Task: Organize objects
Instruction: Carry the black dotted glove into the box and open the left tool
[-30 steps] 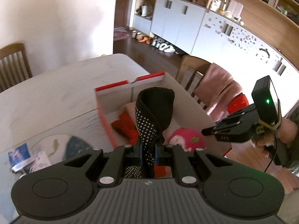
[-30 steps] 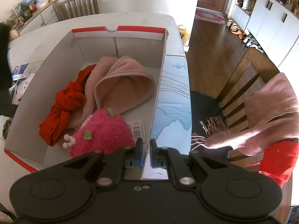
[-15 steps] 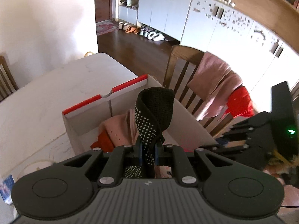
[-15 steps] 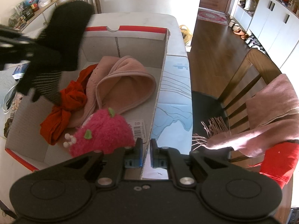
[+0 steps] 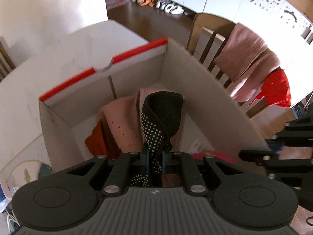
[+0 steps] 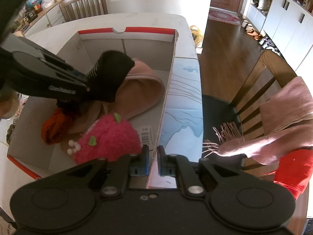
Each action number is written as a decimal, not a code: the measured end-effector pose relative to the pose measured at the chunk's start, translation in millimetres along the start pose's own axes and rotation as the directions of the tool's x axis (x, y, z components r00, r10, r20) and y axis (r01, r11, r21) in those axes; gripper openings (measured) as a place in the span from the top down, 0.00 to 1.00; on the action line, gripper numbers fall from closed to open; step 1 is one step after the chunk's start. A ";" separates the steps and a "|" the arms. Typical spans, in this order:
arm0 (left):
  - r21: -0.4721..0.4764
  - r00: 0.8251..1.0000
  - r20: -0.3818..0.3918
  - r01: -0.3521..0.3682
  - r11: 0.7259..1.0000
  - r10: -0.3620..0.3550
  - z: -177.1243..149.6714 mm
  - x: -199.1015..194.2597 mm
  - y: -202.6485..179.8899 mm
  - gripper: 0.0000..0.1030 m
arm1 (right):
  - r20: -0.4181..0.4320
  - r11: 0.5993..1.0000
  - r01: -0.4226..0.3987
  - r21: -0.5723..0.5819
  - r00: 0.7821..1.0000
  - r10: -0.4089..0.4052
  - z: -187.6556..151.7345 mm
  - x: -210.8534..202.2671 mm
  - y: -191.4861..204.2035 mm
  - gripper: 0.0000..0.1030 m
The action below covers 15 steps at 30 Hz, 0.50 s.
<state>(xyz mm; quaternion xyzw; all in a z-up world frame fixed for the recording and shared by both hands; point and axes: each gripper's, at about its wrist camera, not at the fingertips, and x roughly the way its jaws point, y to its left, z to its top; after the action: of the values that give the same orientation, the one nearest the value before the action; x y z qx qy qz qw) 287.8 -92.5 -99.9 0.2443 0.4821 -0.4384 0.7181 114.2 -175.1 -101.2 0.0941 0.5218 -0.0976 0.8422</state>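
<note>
Left gripper (image 5: 154, 161): jaws clamped on a black dotted sock (image 5: 162, 115), its free end standing up ahead of the fingers, held above the interior of the cardboard box (image 5: 205, 78); right gripper (image 6: 153, 161): jaws closed on the box's near side wall, steadying it; step in hand, by judgement: depositing the sock; next move calls for lowering the sock and parting the left jaws so it drops inside; contents below: pink cloth (image 6: 140, 94), orange cloth (image 6: 54, 125), fuzzy pink toy (image 6: 109, 137); beyond: table (image 6: 137, 19), chair (image 6: 260, 82) draped with pink scarf (image 6: 283, 117).
</note>
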 end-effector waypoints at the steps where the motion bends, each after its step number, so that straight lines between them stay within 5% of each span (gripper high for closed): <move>1: -0.006 1.000 -0.010 0.001 1.000 -0.001 -0.8 3.7 0.9 0.90 | 0.000 1.000 -0.001 0.000 1.000 0.001 0.0 0.3 -0.1 0.93; 15: -0.020 0.996 -0.085 0.006 1.000 -0.008 -14.0 26.9 8.0 0.86 | 0.001 1.000 -0.006 0.012 1.000 0.006 0.5 1.0 -1.5 0.92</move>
<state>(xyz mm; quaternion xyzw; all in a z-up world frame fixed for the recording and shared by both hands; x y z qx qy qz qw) 292.1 -88.3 -130.6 0.2540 0.5173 -0.4252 0.6979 114.6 -176.8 -102.0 0.1006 0.5207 -0.0984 0.8420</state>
